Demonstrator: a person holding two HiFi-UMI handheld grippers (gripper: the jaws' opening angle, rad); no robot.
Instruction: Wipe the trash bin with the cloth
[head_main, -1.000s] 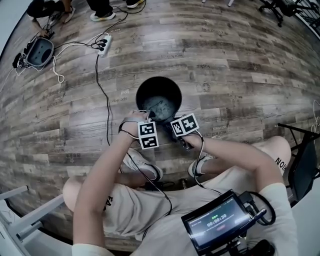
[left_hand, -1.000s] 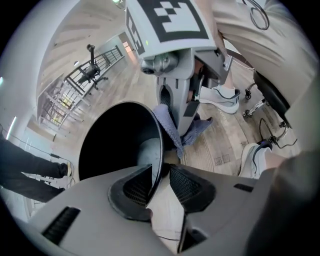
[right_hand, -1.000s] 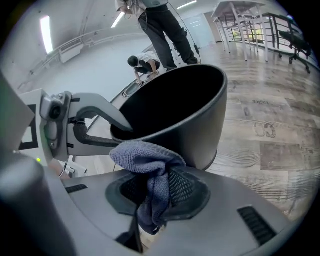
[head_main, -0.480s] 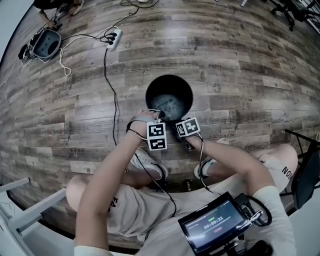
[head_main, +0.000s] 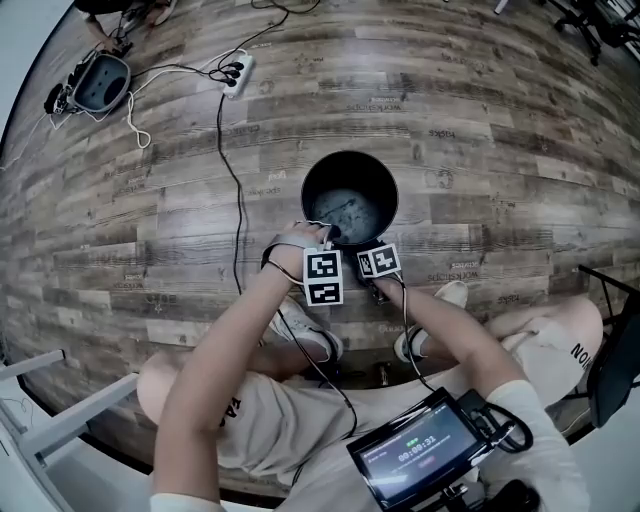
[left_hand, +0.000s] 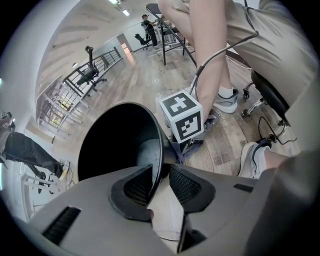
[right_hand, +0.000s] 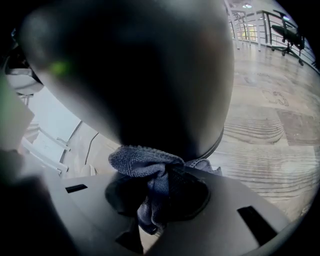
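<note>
Left hand-held gripper (left_hand: 159, 176) pinches trash bin (left_hand: 115, 150) rim | right hand-held gripper (right_hand: 167, 175) clamps cloth (right_hand: 142, 161) against its wall | we judge wiping under way, unfinished

Wood-plank floor (head_main: 500, 130), grey-brown, fills the frame. White power strip (head_main: 238, 70) at upper left, black cable (head_main: 238, 200) running down from it; grey rounded device (head_main: 100, 83) at far upper left. White frame (head_main: 60, 420), lower left
</note>
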